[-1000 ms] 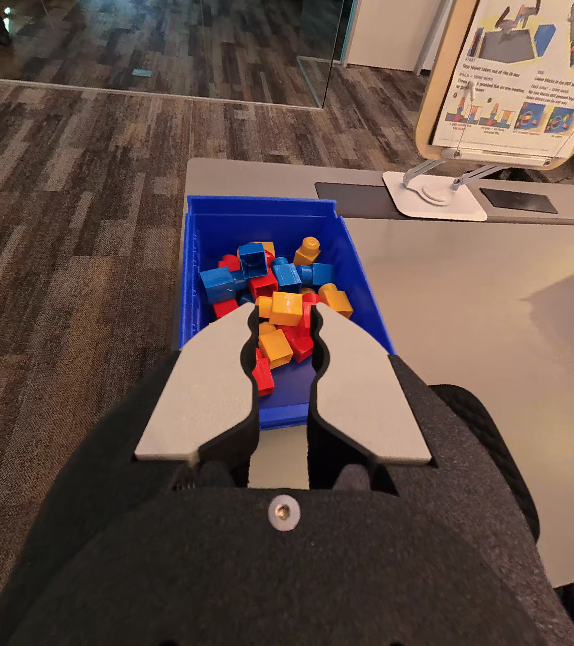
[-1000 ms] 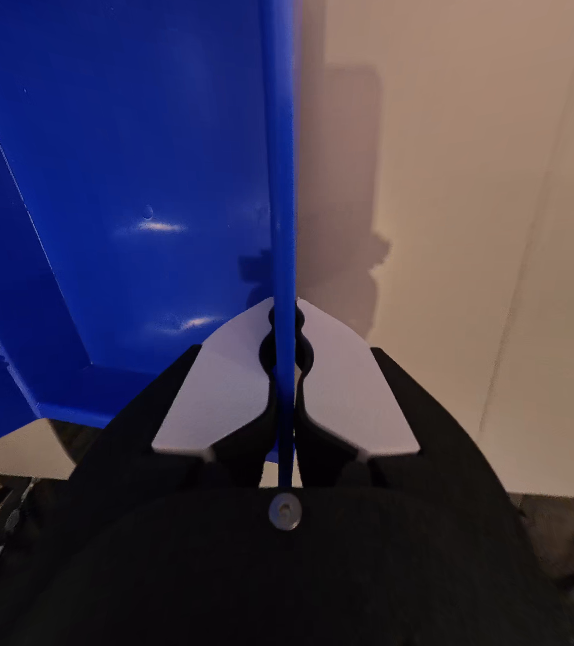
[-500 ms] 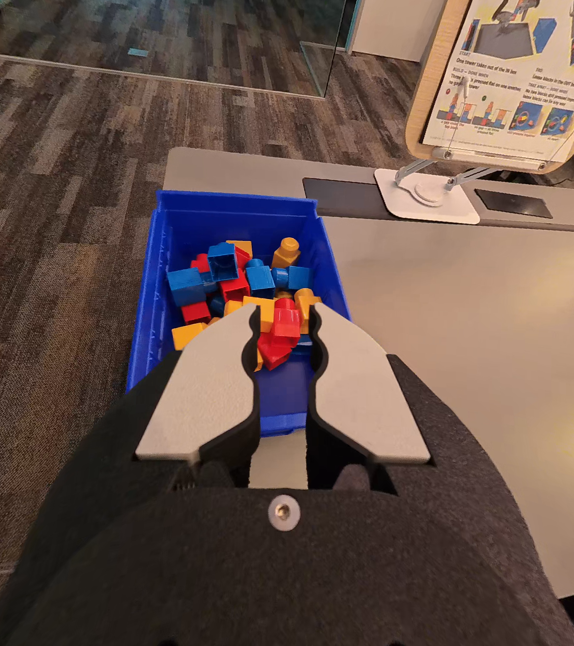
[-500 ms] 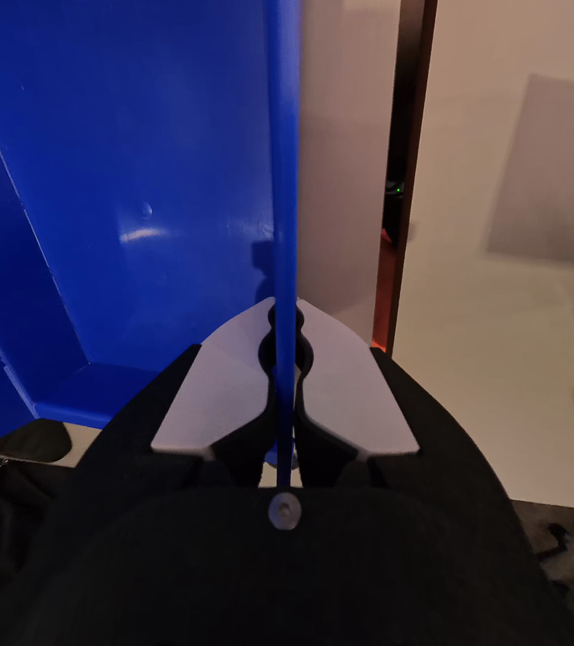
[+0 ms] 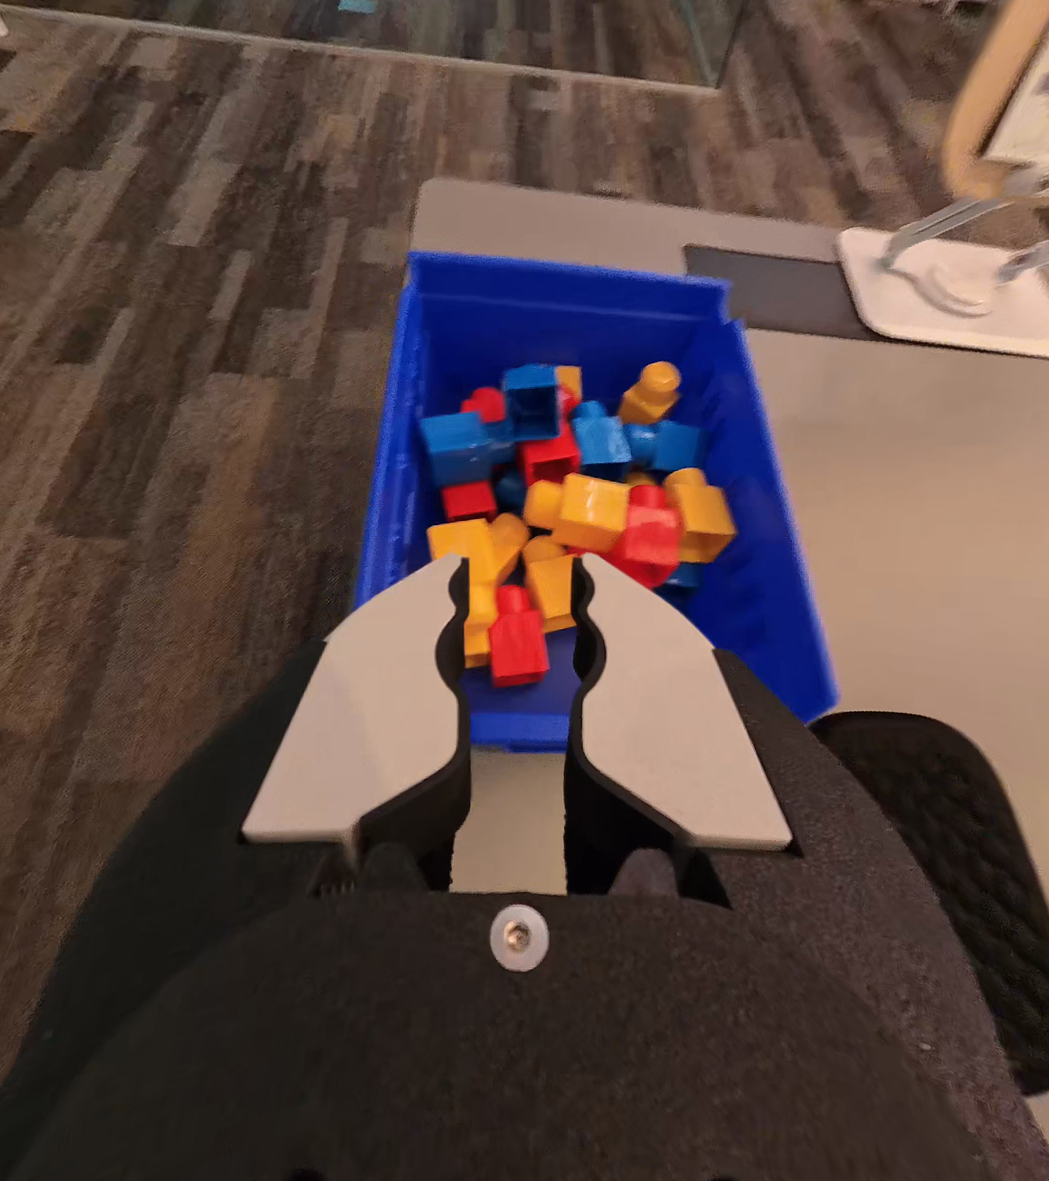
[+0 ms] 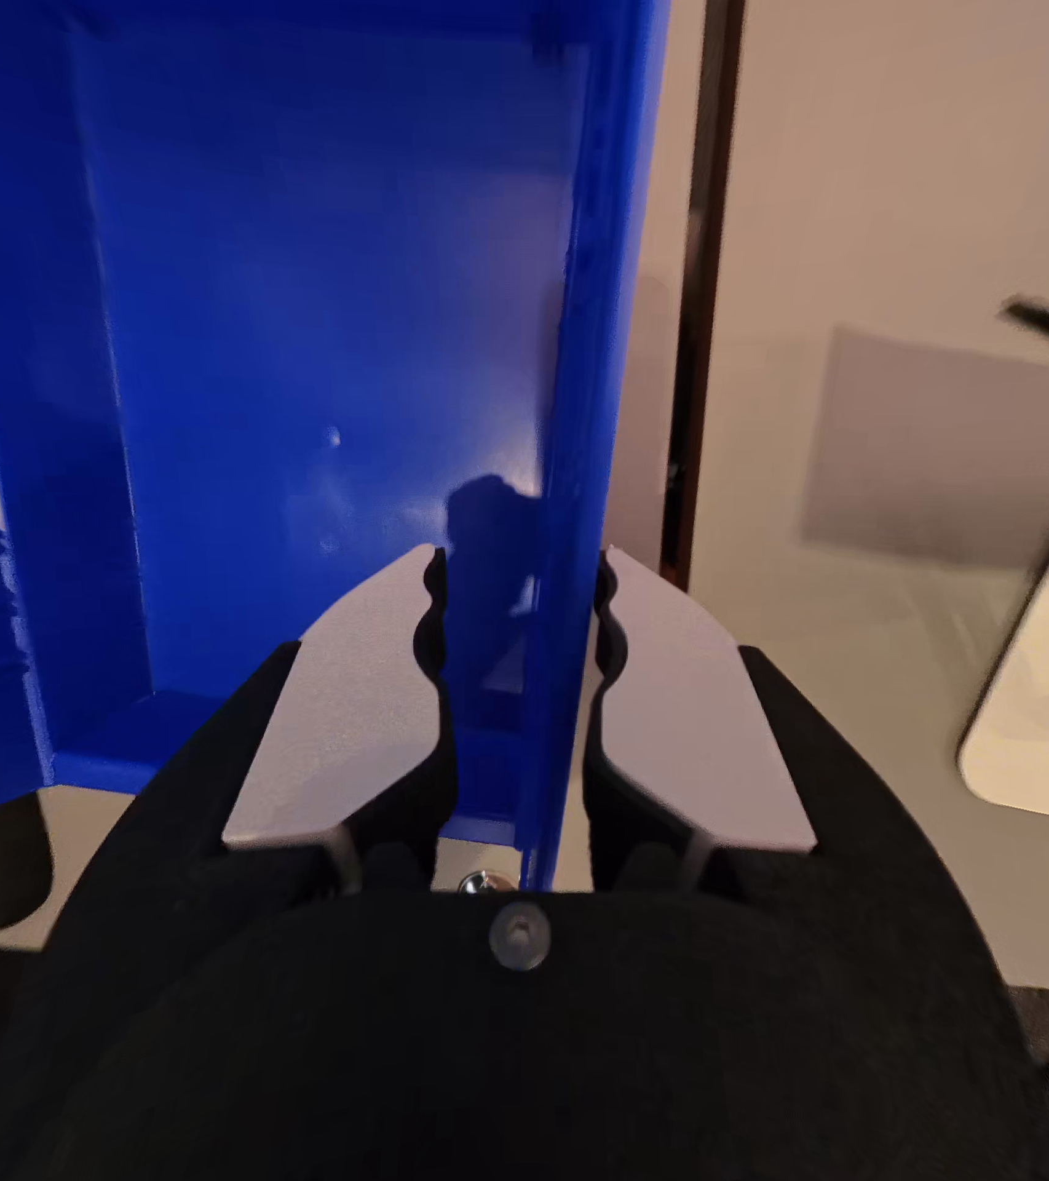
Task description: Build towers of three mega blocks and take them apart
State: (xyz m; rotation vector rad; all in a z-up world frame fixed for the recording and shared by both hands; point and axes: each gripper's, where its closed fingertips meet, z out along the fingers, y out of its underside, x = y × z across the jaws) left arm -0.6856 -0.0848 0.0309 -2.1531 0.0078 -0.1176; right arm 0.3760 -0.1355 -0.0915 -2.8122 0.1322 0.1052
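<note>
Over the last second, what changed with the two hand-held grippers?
The right hand-held gripper opened, releasing the empty blue plastic bin's side wall, which now stands between its spread fingers. The left hand-held gripper stayed open above the blue plastic bin of red, yellow and blue blocks.

The left wrist view looks down and forward from above the near end of a blue bin of blocks at the table's corner, floor beyond. The right wrist view sits very close over an empty blue bin, facing along its side wall. Both show the white stand base beyond the bins.
</note>
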